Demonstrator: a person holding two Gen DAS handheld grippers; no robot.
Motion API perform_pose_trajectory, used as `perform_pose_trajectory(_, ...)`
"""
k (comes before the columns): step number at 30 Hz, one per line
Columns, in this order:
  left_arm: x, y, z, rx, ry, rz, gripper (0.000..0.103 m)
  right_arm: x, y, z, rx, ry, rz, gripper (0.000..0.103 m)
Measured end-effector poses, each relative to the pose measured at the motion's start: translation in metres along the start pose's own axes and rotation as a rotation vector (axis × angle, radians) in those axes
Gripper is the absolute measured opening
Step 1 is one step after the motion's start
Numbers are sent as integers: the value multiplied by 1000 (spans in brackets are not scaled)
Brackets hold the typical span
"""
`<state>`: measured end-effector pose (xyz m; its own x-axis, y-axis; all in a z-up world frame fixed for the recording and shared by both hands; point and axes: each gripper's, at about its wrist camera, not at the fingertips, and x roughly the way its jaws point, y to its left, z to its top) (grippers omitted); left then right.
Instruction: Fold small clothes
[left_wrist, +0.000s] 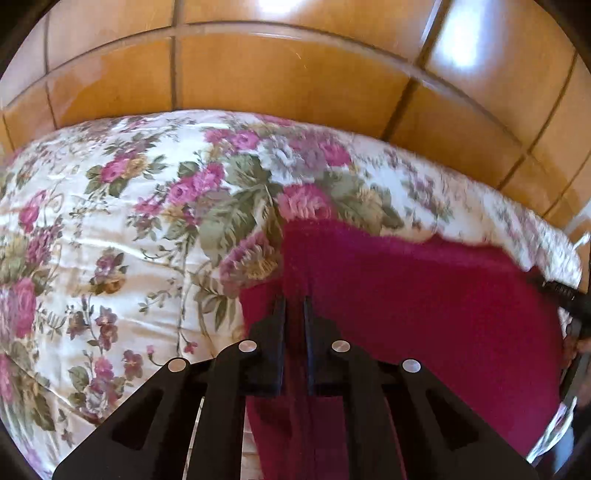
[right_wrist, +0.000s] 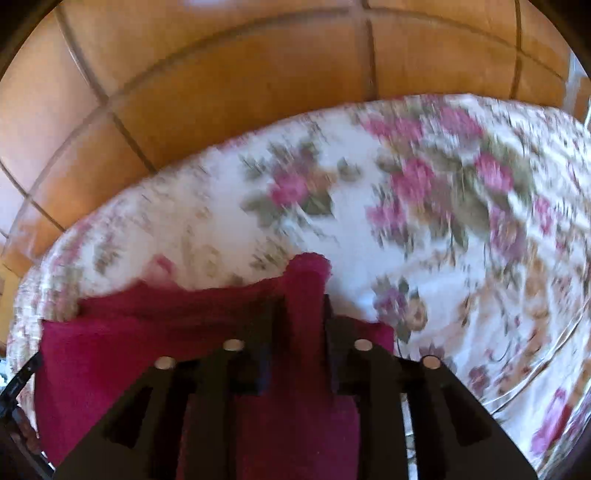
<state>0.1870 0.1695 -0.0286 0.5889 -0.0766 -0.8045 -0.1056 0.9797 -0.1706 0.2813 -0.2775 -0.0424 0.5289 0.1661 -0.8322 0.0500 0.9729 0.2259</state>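
Observation:
A dark red garment (left_wrist: 424, 302) hangs stretched between both grippers above a floral bedspread (left_wrist: 110, 221). My left gripper (left_wrist: 294, 301) is shut on the garment's left edge, with cloth pinched between its black fingers. My right gripper (right_wrist: 304, 295) is shut on the garment (right_wrist: 147, 332) at its right edge, where a bunched tip of red cloth sticks up past the fingertips. The right gripper's body shows at the right edge of the left wrist view (left_wrist: 576, 302). The right wrist view is blurred by motion.
The floral bedspread (right_wrist: 443, 221) covers a bed below the garment. Orange-brown floor tiles (left_wrist: 295, 81) lie beyond the bed's far edge, and show in the right wrist view (right_wrist: 221, 81) too.

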Motion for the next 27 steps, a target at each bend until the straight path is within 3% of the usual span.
perform_pose_trajectory(1, -5, 1, -2, 4, -10, 16, 12, -6, -2, -1, 3, -5, 13, 39)
perform_pose_trajectory(2, -13, 0, -5, 9, -33, 36, 14, -16, -3, -2, -2, -21, 39, 49)
perform_pose_trajectory(3, -22, -2, -8, 12, -57, 42, 14, -25, -4, -4, -15, -36, 45, 53)
perform_pose_trajectory(5, -41, -5, -20, 26, -97, 37, 14, -45, -10, -11, -43, -48, 58, 54)
perform_pose_trajectory(9, -67, -3, -51, 27, -114, 2, 14, -85, -32, -43, -47, -30, 184, 54)
perform_pose_trajectory(10, -71, -1, -60, 17, -111, -20, 28, -96, -40, -58, -49, -18, 220, 54)
perform_pose_trajectory(11, -78, 3, -72, -1, -114, -45, 48, -103, -44, -71, -51, -5, 244, 54)
perform_pose_trajectory(13, -93, 11, -95, -38, -146, -85, 55, -118, -53, -98, -62, 15, 269, 54)
perform_pose_trajectory(19, -96, 17, -137, -59, -93, -168, 55, -133, -68, -161, -78, 75, 276, 52)
perform_pose_trajectory(25, -85, 14, -143, -42, -71, -133, 52, -115, -56, -164, -105, 74, 250, 42)
perform_pose_trajectory(27, -81, 11, -140, -11, -50, -157, 28, -117, -49, -162, -156, 75, 208, 12)
